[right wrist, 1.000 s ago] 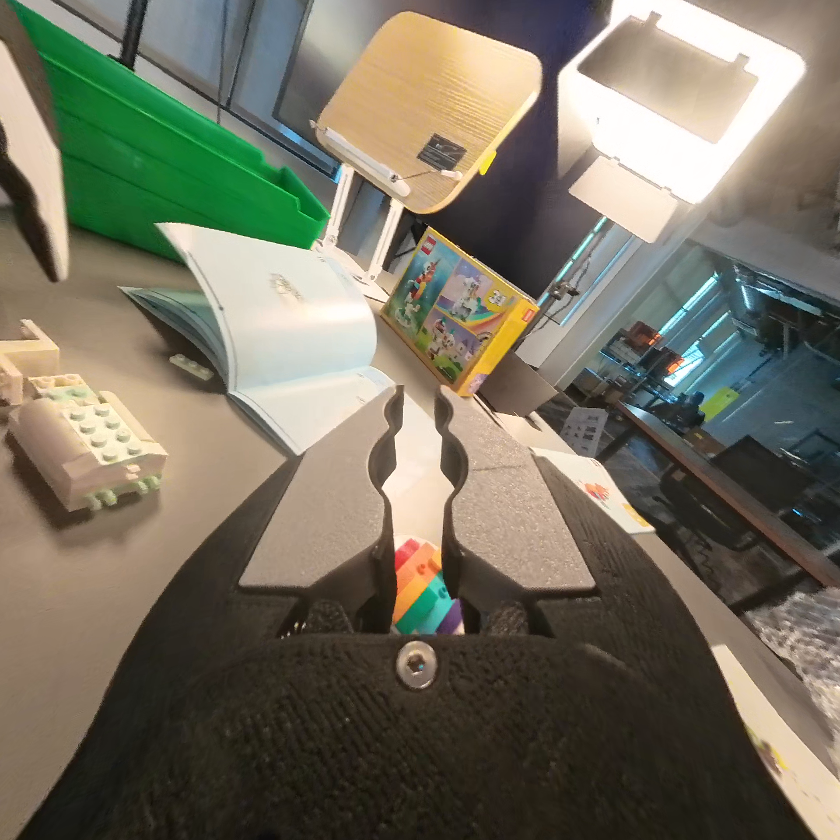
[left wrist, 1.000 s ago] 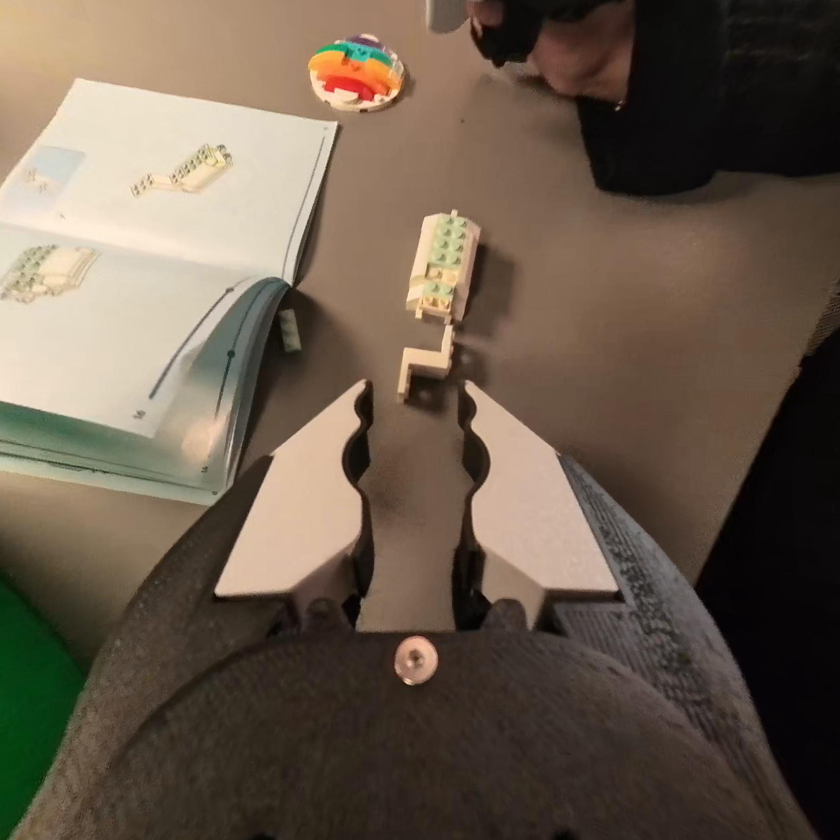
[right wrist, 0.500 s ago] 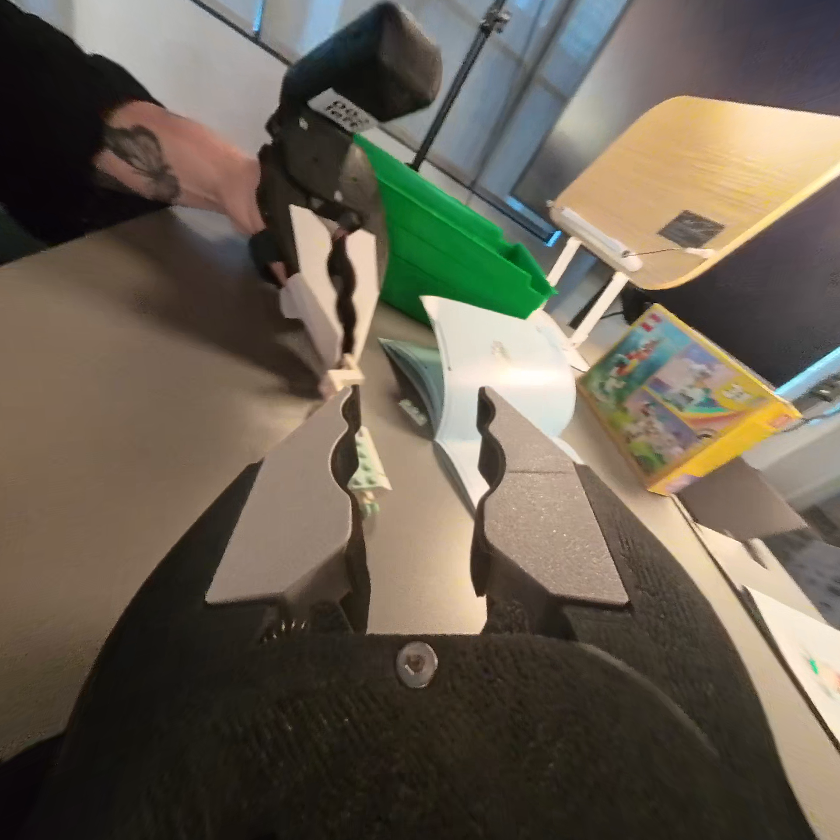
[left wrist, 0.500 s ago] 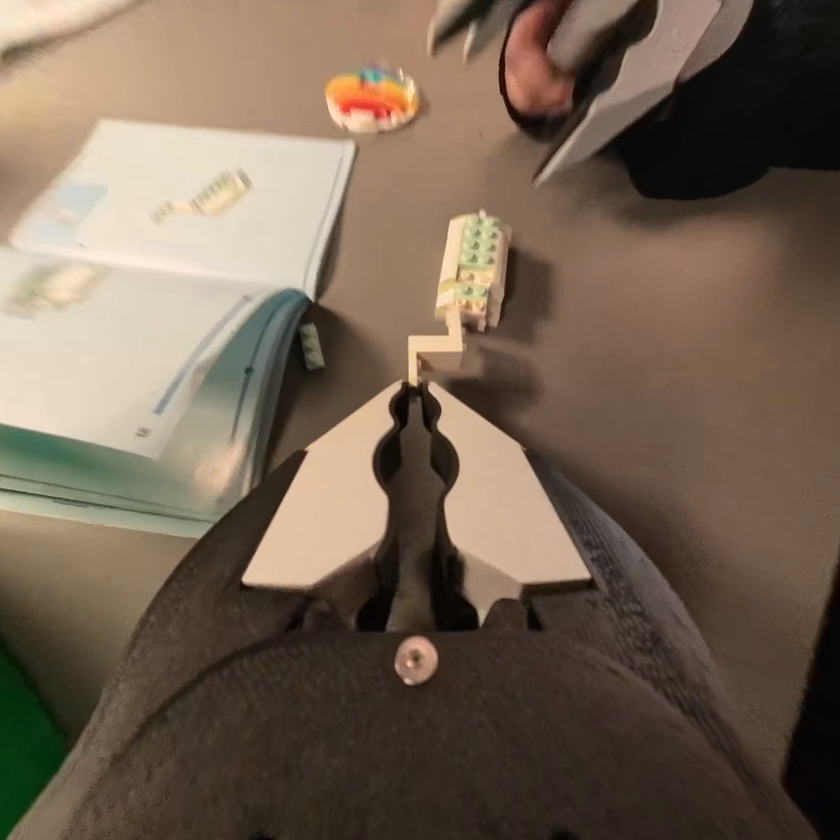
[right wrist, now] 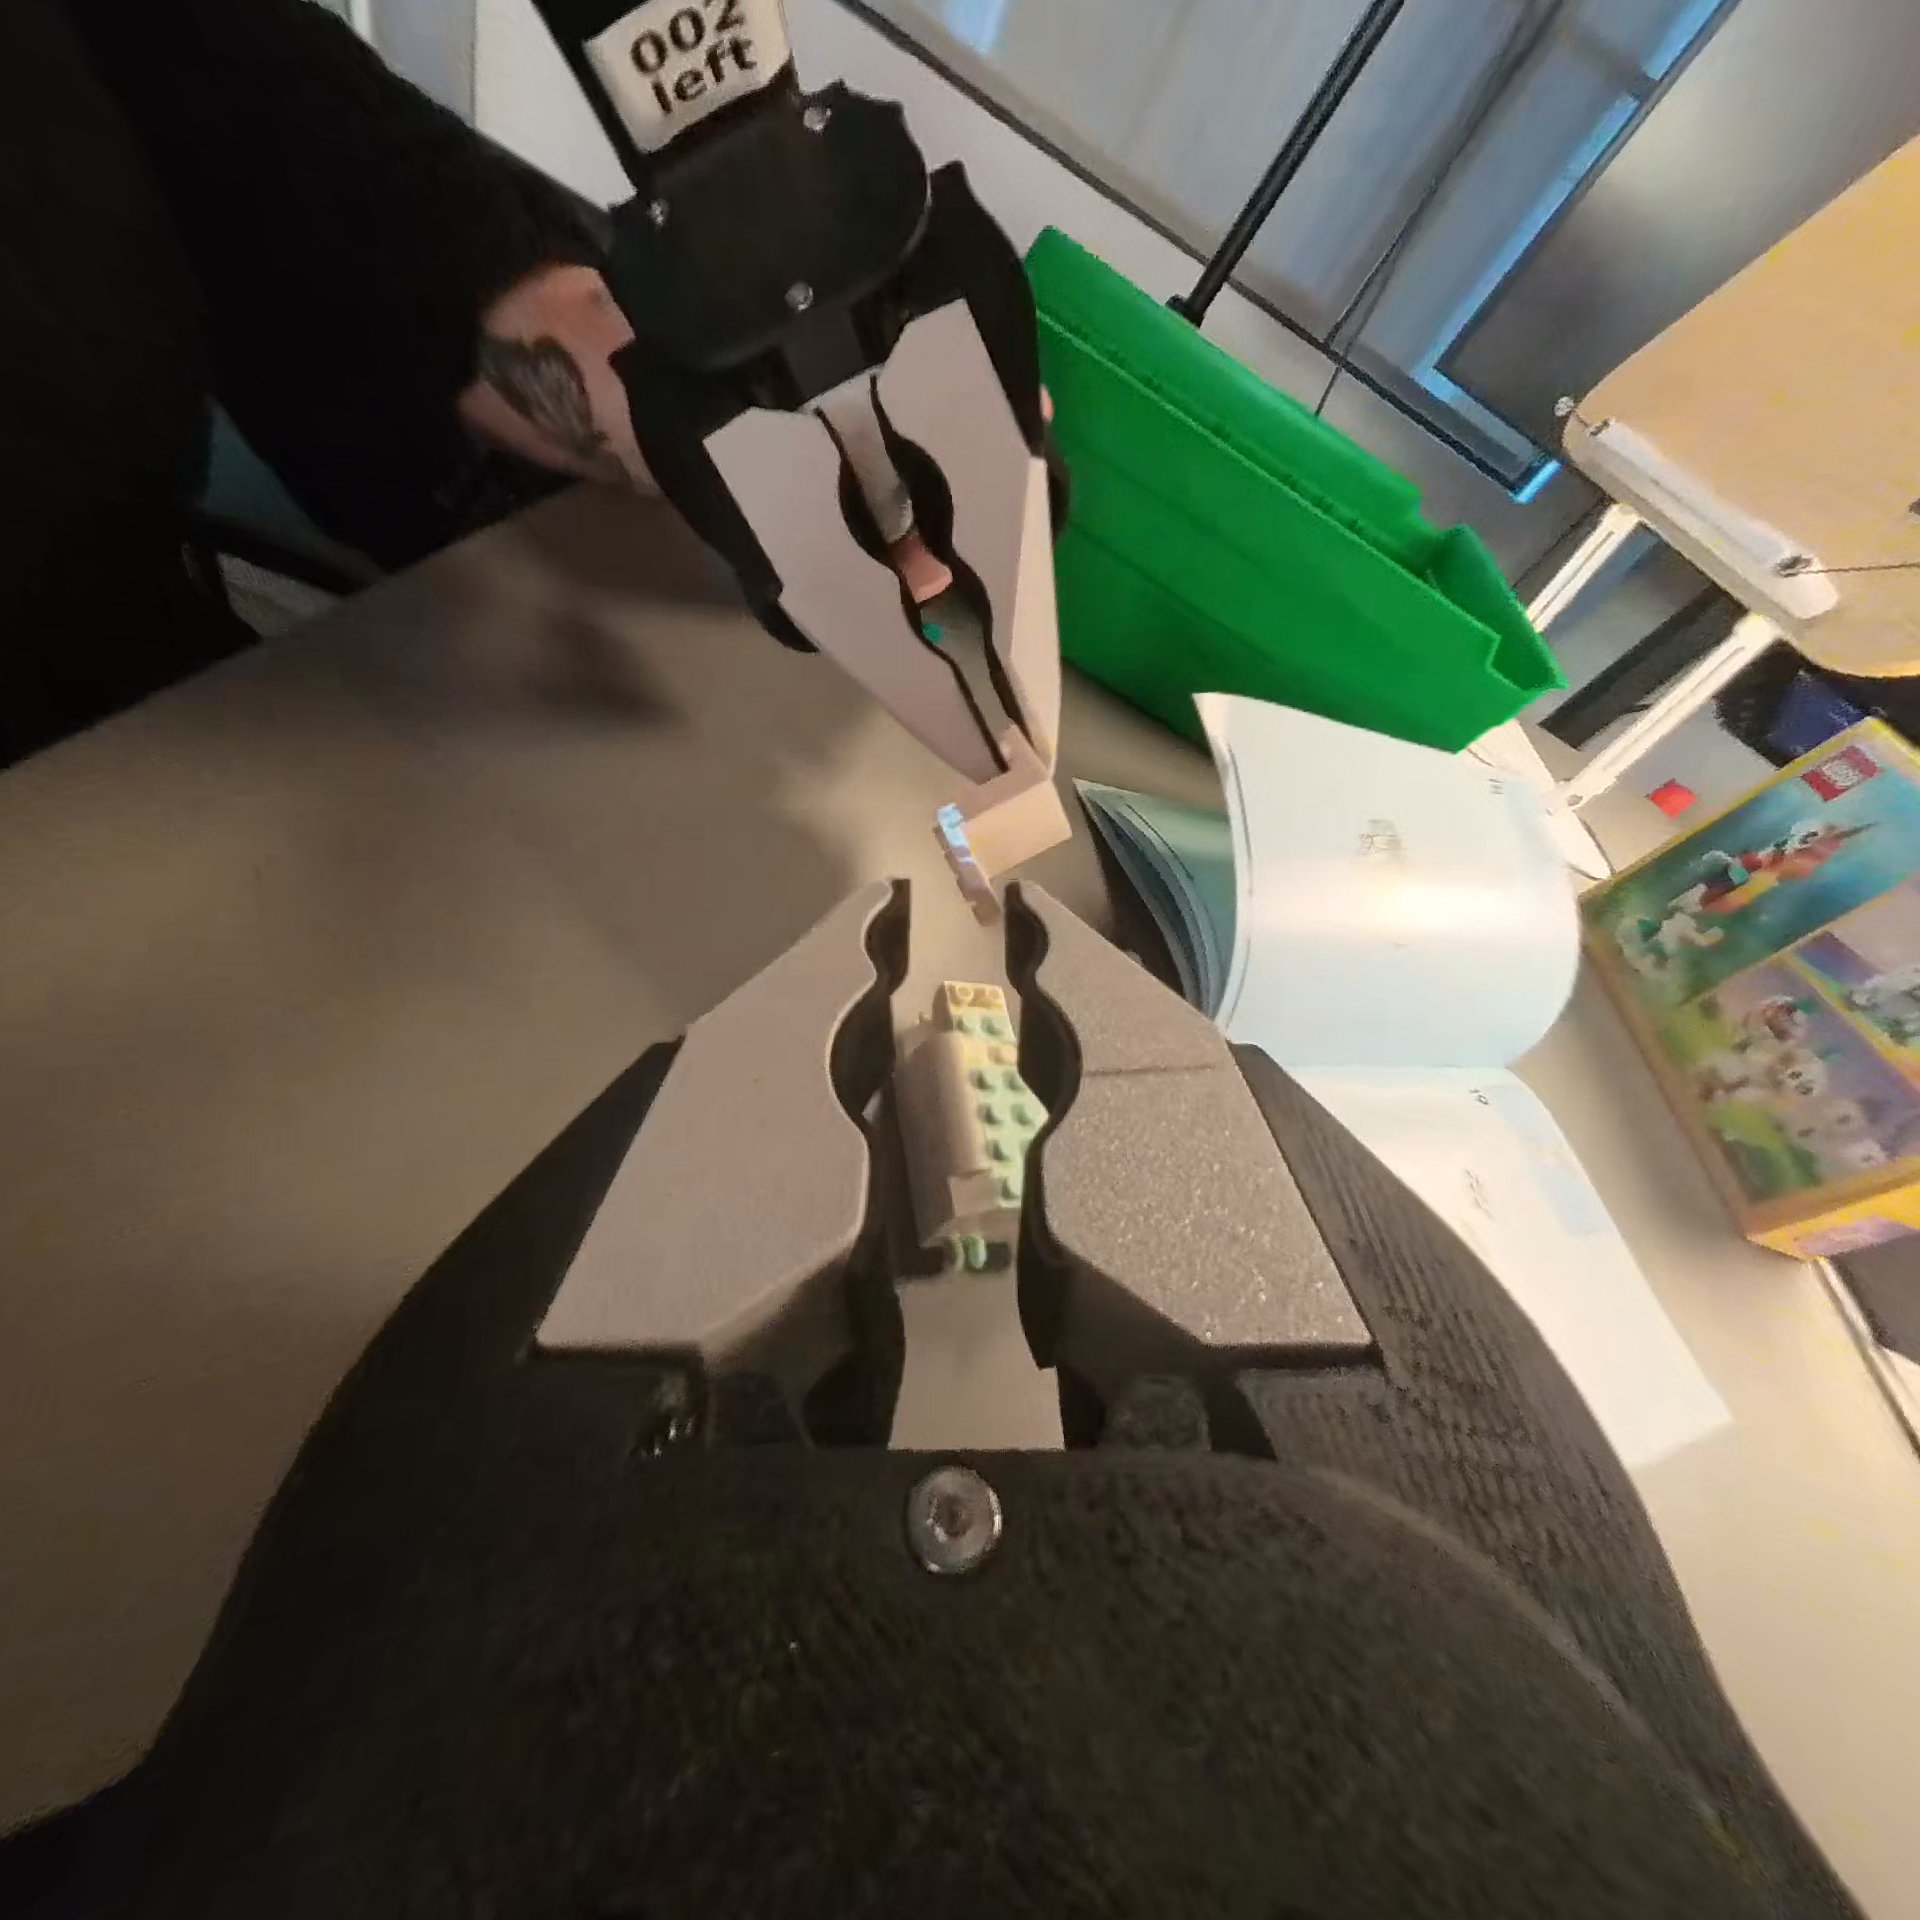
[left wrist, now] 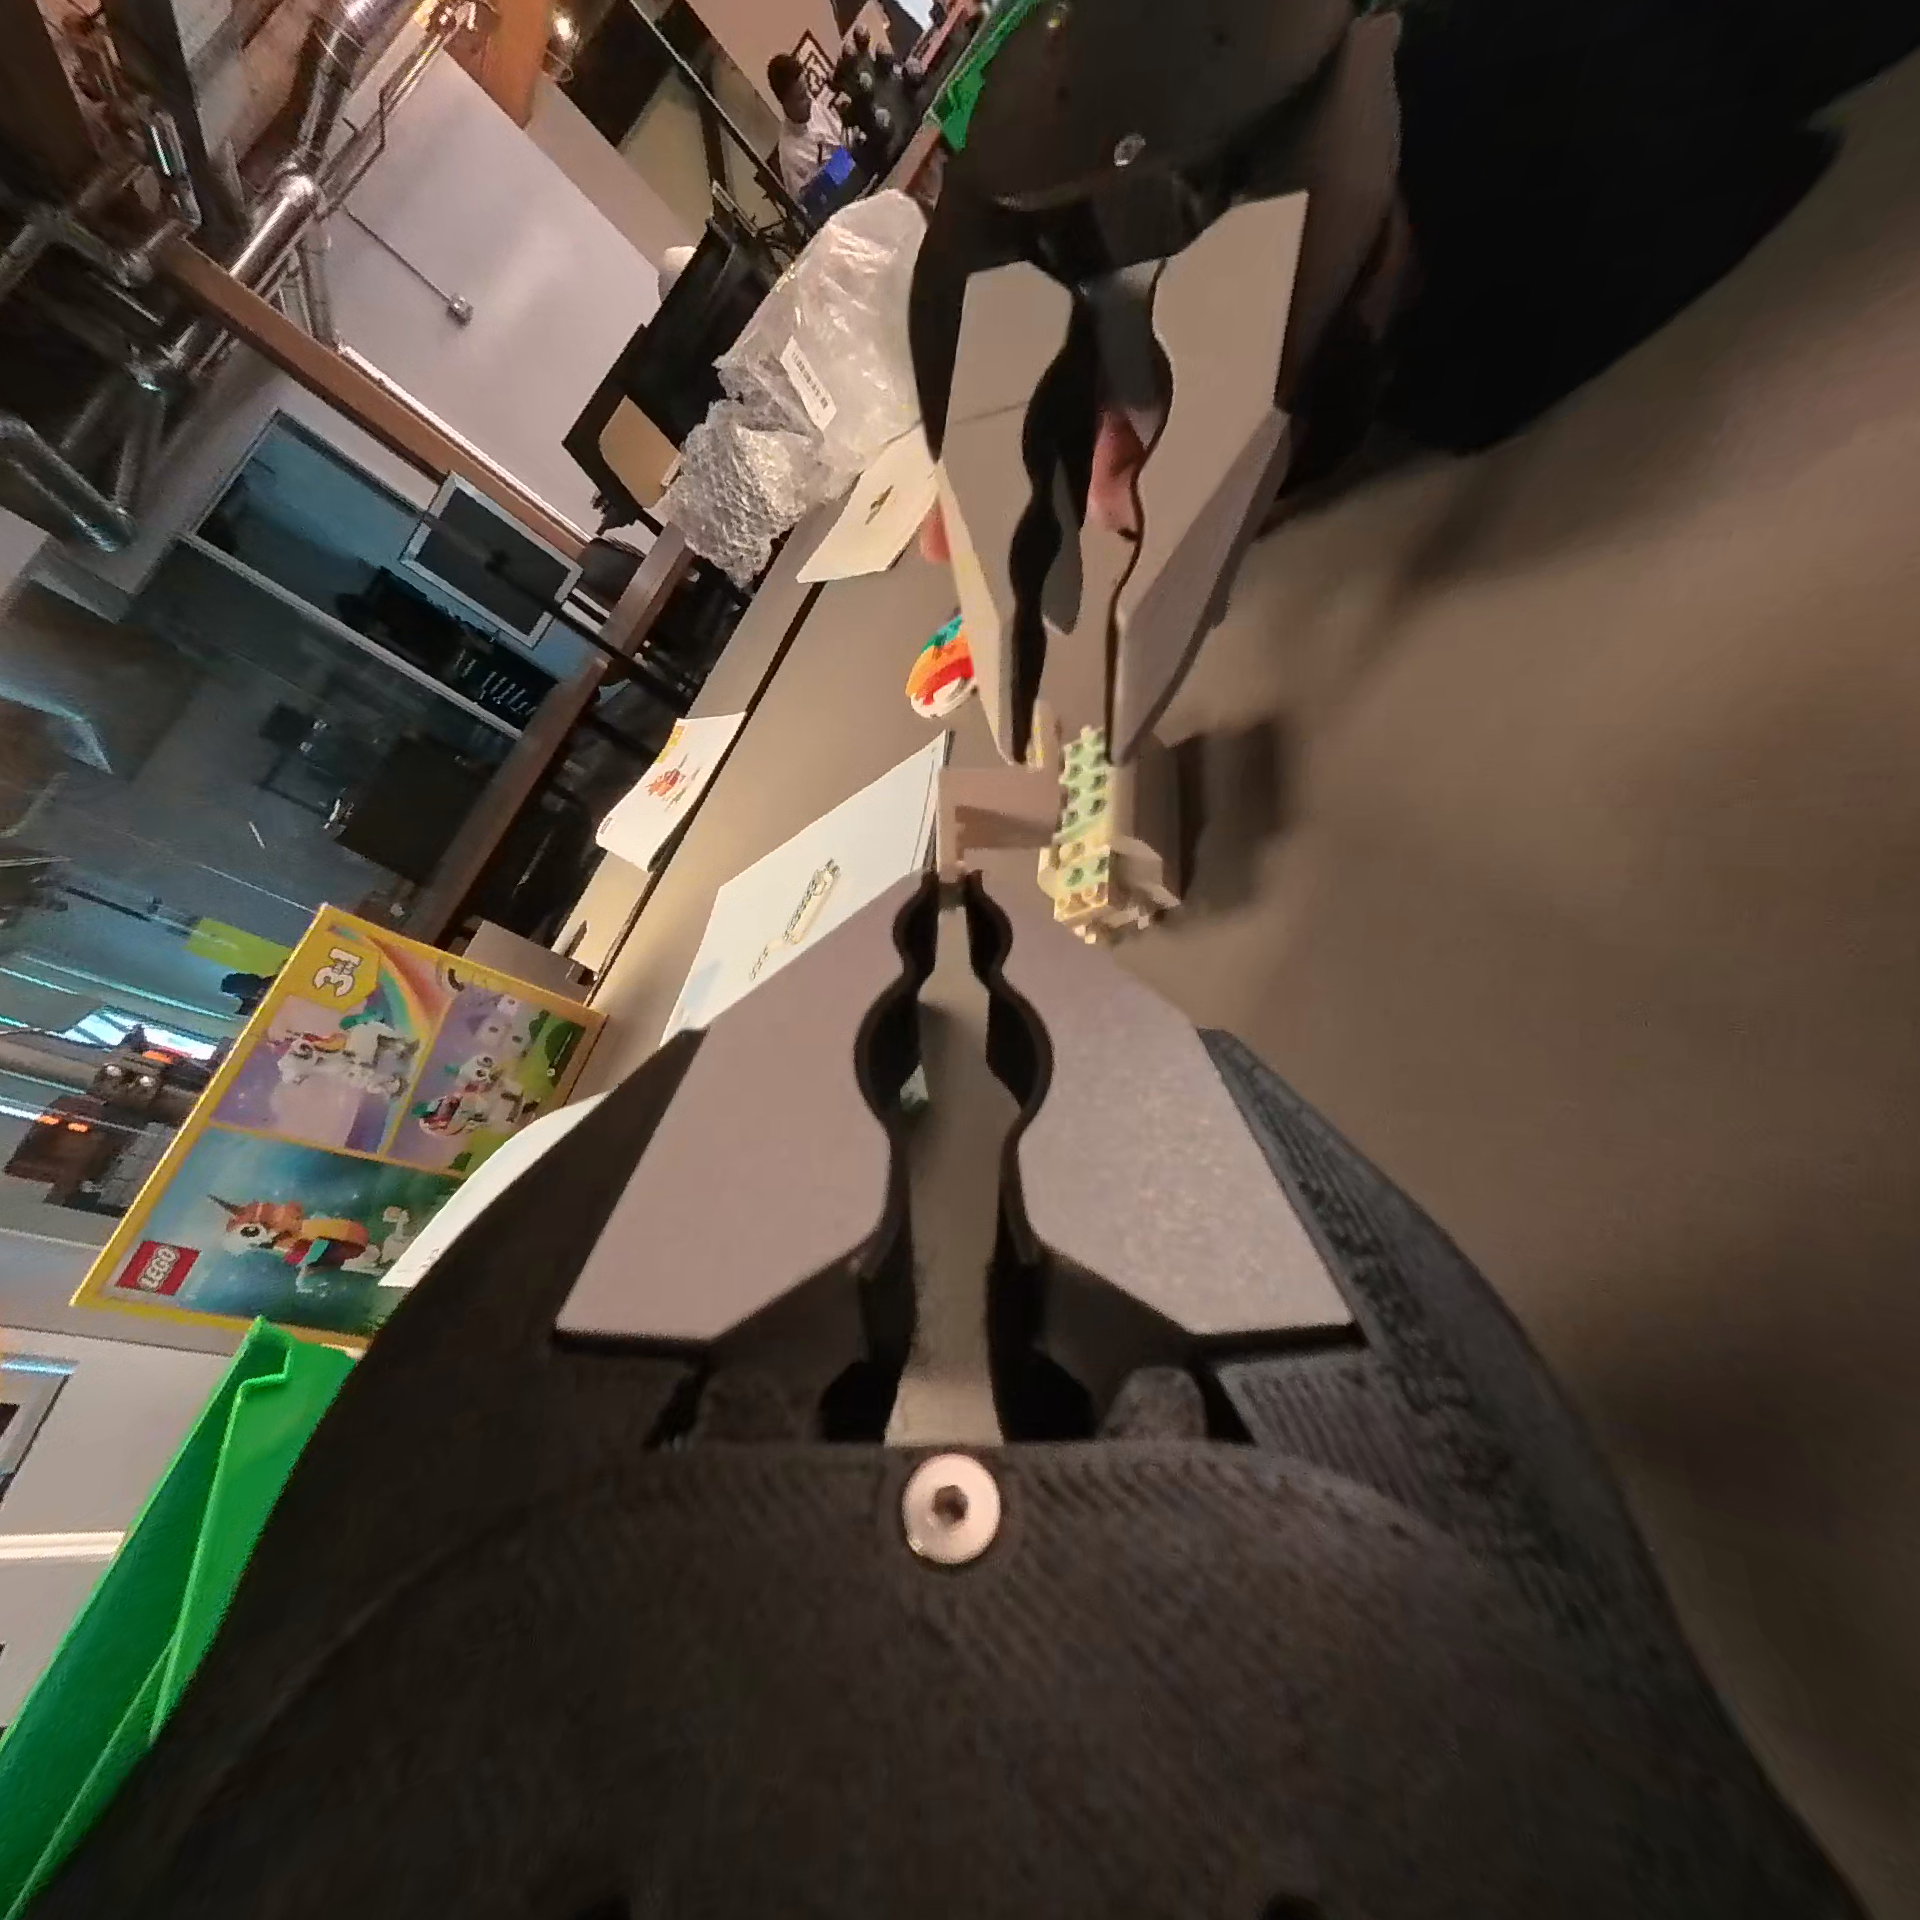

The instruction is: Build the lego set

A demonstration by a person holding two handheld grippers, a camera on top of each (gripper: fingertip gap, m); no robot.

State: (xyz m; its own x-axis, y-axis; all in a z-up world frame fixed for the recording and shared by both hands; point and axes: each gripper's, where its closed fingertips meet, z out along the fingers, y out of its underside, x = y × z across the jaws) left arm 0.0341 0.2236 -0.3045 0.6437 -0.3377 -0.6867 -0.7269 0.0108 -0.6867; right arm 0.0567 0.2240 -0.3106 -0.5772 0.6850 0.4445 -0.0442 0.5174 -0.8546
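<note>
We hold the left gripper pinched shut on a cream bracket piece, at twelve o'clock from its tips. Our right gripper straddles the cream-and-green lego body; whether its fingers press the body or merely flank it, we cannot tell. The body appears to rest on the grey table, at three o'clock of the bracket in the left wrist view. The open instruction booklet lies at two o'clock. We judge the joining step in hand: next, steady the body and align the bracket squarely before pressing.
</note>
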